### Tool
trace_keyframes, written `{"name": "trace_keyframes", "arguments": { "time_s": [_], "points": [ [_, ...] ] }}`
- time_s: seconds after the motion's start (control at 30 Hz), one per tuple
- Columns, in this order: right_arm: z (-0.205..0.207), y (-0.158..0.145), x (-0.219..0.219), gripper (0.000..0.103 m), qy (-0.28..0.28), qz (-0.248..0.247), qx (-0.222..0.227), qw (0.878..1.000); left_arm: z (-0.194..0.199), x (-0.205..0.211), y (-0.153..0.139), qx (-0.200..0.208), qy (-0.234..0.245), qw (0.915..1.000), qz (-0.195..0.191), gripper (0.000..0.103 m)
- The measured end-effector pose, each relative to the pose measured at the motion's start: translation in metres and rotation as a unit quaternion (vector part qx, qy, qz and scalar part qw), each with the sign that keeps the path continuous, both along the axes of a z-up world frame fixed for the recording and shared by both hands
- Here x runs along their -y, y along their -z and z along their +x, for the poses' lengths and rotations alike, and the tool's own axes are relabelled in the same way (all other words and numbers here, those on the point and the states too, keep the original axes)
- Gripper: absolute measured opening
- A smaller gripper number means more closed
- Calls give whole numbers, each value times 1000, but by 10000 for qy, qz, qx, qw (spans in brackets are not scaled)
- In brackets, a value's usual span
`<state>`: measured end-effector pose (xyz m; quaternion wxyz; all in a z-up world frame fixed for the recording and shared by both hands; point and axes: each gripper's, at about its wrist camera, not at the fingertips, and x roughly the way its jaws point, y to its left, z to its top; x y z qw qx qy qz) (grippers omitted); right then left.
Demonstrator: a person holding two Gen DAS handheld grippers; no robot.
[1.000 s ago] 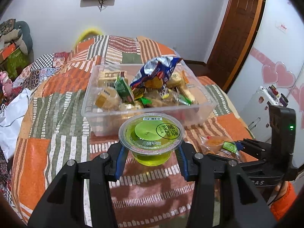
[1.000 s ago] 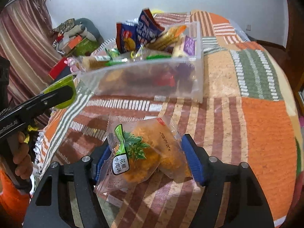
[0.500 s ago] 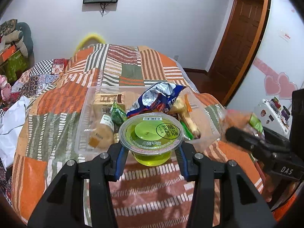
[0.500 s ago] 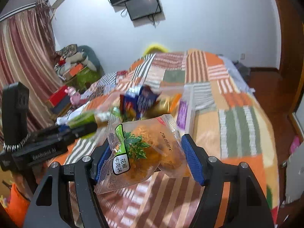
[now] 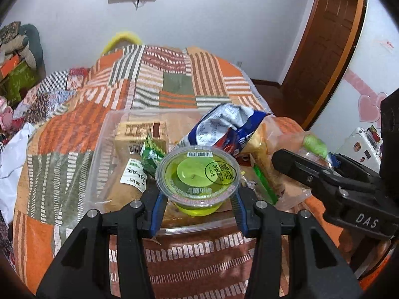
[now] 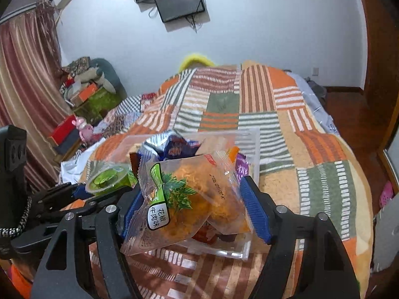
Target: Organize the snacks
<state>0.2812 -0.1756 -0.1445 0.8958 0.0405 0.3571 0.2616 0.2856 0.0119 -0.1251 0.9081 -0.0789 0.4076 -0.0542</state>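
1. Centre frame, the right gripper [image 6: 193, 205] has its jaws opening around a clear snack packet [image 6: 189, 199].
2. Behind the packet, a clear plastic bin [image 6: 251, 147] holds mixed snacks.
3. Lower left, the left gripper [image 6: 99, 189] carries a green jelly cup [image 6: 107, 177].

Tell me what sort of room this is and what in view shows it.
Most likely a bedroom in a home. A bed under a striped patchwork quilt fills the middle, a wall-mounted screen hangs above it, and a striped curtain hangs along one side. The clear snack bin sits on the quilt.
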Motion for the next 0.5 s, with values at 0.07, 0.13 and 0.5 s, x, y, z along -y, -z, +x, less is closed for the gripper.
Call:
{"name": "trace_keyframes", "arguments": {
  "time_s": [0.07,0.13,0.5],
  "points": [
    [1,0,-3,74,-76,-65,-37,9999,-1,-1,0,17,-26,10000,-3,53],
    [-2,-2,-3,77,-125,-144,-2,9998,-2,-2,0,34,-22,10000,-25,56],
    [-37,-41,10,81,-78,87,439,9990,-46,-11,-48,720,-143,9972,-153,60]
  ]
}}
